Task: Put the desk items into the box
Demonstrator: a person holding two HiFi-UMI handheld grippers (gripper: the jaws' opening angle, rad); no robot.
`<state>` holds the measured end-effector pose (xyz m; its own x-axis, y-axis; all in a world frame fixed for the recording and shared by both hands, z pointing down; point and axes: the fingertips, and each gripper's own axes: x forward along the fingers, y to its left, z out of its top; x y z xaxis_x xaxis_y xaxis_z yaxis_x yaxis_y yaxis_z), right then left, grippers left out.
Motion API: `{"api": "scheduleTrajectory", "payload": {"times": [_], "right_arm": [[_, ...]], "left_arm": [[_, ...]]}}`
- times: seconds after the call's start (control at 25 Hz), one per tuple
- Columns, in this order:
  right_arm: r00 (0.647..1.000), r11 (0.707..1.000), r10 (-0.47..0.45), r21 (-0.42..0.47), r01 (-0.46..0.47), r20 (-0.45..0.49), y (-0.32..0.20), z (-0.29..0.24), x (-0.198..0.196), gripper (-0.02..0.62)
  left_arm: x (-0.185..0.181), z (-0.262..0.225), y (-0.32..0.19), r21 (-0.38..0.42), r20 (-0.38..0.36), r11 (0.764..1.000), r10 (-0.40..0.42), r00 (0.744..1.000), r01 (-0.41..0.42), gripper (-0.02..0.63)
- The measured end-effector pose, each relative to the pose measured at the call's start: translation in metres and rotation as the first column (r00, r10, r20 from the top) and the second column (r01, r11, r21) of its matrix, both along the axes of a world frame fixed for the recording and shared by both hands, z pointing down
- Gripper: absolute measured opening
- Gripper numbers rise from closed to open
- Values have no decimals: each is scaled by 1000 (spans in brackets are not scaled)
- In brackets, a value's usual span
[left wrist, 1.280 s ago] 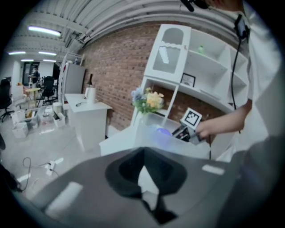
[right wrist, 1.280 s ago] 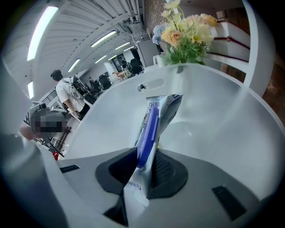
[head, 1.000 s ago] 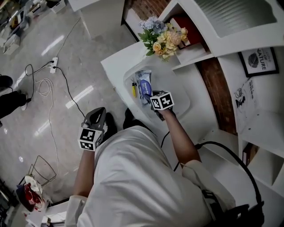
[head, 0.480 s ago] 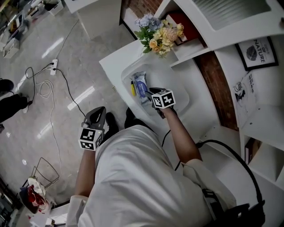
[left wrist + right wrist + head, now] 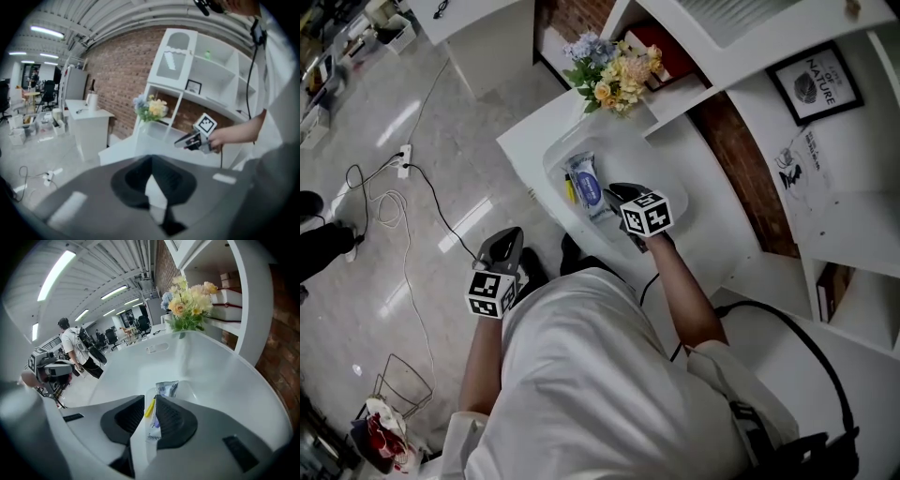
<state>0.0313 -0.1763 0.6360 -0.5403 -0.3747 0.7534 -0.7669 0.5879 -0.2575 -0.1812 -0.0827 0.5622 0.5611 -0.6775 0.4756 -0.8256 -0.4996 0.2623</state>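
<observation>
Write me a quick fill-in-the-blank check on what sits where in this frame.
In the box on the desk, a ___ pen lies beside the blue packet.
A bunch of ___ stands on the desk beyond the box.
The left gripper hangs over the ___, off the desk.
Missing: yellow; flowers; floor.

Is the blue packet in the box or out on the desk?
In. The packet lies flat inside the white box, beside the yellow pen.
</observation>
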Motion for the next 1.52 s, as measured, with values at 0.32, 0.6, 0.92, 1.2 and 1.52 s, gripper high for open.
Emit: {"api": "scheduleTrajectory", "payload": {"times": [0.32, 0.6, 0.92, 1.2, 1.52], "right_arm": [[998, 995, 56, 77, -58, 17, 17, -33, 5, 36], [984, 977, 168, 126, -175, 65, 35, -55, 14, 11], [954, 946, 261, 160, -283, 148, 70, -72, 8, 3], [921, 899, 339, 225, -377, 190, 116, -89, 9, 3], [865, 829, 425, 269, -491, 267, 157, -117, 18, 3]], "left_arm": [[7, -6, -3, 25, -21, 998, 63, 998, -62, 3], [16, -9, 1, 35, -38, 990, 137, 990, -136, 3], [21, -6, 10, 18, -24, 966, 260, 965, -259, 3], [33, -19, 20, 52, -44, 936, 350, 936, -348, 3], [54, -38, 39, 107, -54, 897, 435, 899, -428, 3]]}}
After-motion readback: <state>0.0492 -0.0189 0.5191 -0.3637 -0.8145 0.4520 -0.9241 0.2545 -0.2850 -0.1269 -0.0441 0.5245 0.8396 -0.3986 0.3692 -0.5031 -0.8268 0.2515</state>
